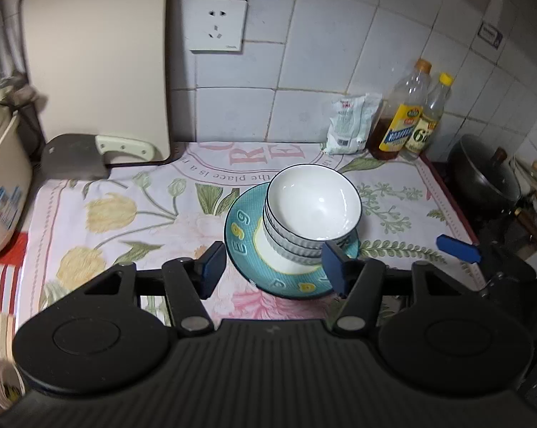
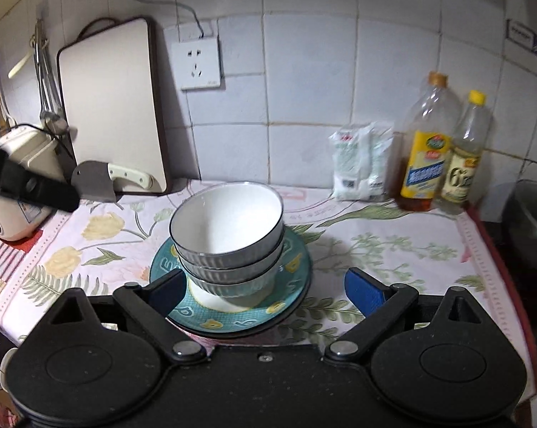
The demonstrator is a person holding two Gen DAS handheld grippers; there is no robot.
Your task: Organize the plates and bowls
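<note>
Three white ribbed bowls with dark rims (image 1: 313, 207) stand nested on a teal plate (image 1: 241, 221) with yellow marks, in the middle of a floral cloth. My left gripper (image 1: 274, 260) hovers above and in front of the stack, open, with nothing between its blue pads. In the right wrist view the same bowl stack (image 2: 229, 235) and teal plate (image 2: 297, 267) lie just beyond my right gripper (image 2: 265, 280), which is also open and empty. A dark rim shows under the teal plate. One blue fingertip (image 1: 457, 248) of the right gripper shows at the right of the left wrist view.
A cutting board (image 1: 97, 71) leans on the tiled wall, with a cleaver (image 1: 86, 157) at its foot. Two oil bottles (image 1: 400, 121) and a white bag (image 1: 350, 125) stand at the back right. A dark wok (image 1: 482, 178) sits right of the cloth, a rice cooker (image 1: 1, 185) left.
</note>
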